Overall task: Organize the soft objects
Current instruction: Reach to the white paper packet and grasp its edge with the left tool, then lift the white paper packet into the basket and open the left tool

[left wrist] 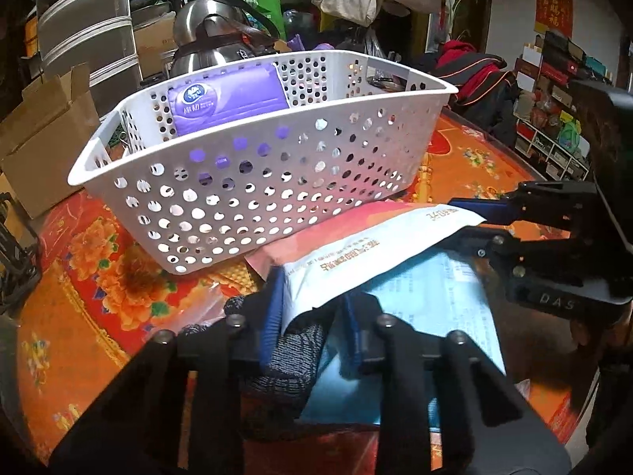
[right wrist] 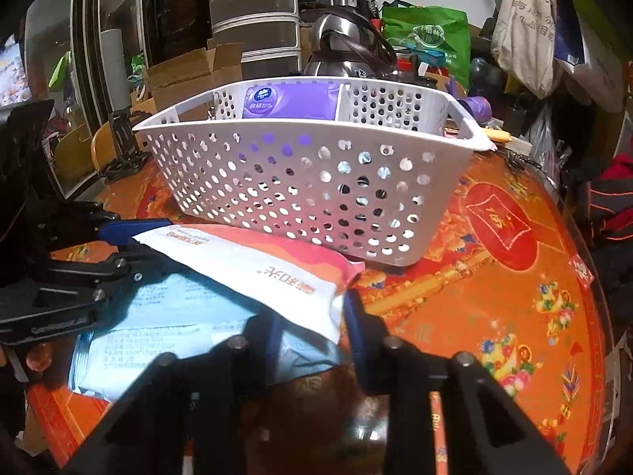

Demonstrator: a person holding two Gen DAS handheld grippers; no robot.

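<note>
A soft white-and-pink pack (left wrist: 368, 245) is held between both grippers, just in front of the white perforated basket (left wrist: 253, 186). My left gripper (left wrist: 312, 316) is shut on the pack's near end. My right gripper (right wrist: 312, 320) is shut on its other end (right wrist: 277, 269). Each gripper shows in the other's view, the right one (left wrist: 486, 217) and the left one (right wrist: 126, 233). A purple tissue pack (left wrist: 229, 103) stands inside the basket, also in the right wrist view (right wrist: 289, 101). A light blue pack (left wrist: 435, 301) lies on the table under the held pack, beside a dark grey knitted cloth (left wrist: 289, 352).
The round table has an orange and red flowered cover (right wrist: 494, 277). A steel kettle (left wrist: 213, 27) stands behind the basket. Cardboard boxes (left wrist: 43, 134), stacked drawers (right wrist: 253, 12), bags and clothes crowd the far side.
</note>
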